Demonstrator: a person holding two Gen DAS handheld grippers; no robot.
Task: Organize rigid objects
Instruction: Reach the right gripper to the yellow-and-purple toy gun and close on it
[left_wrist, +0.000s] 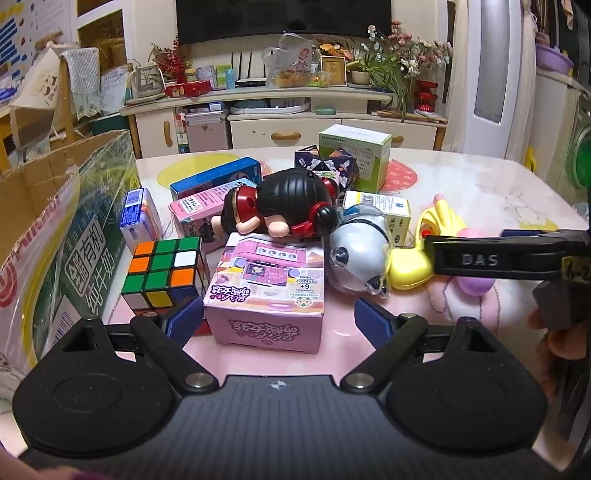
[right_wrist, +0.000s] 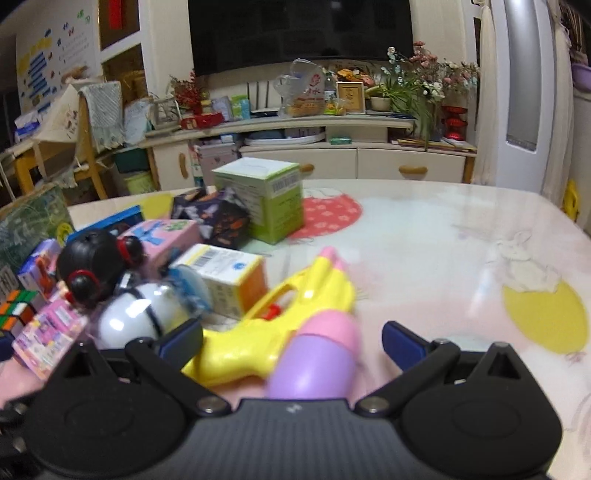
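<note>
Pink toy box (left_wrist: 264, 291): nearest item, at the near edge of the table (left_wrist: 461, 177), between the spread fingers of the left gripper (left_wrist: 271, 319), untouched; judged light, stiff card, best pinched across its two flat side walls. Water pistol (right_wrist: 280, 332): yellow with pink-purple tank, between the spread fingers of the right gripper (right_wrist: 291, 341), not gripped; likely light, hard, smooth plastic, tank or grip the sensible hold. Behind: puzzle cube (left_wrist: 162, 271), doll (left_wrist: 284, 206), silver ball (left_wrist: 360, 253); carton (left_wrist: 62, 221) at left edge.
</note>
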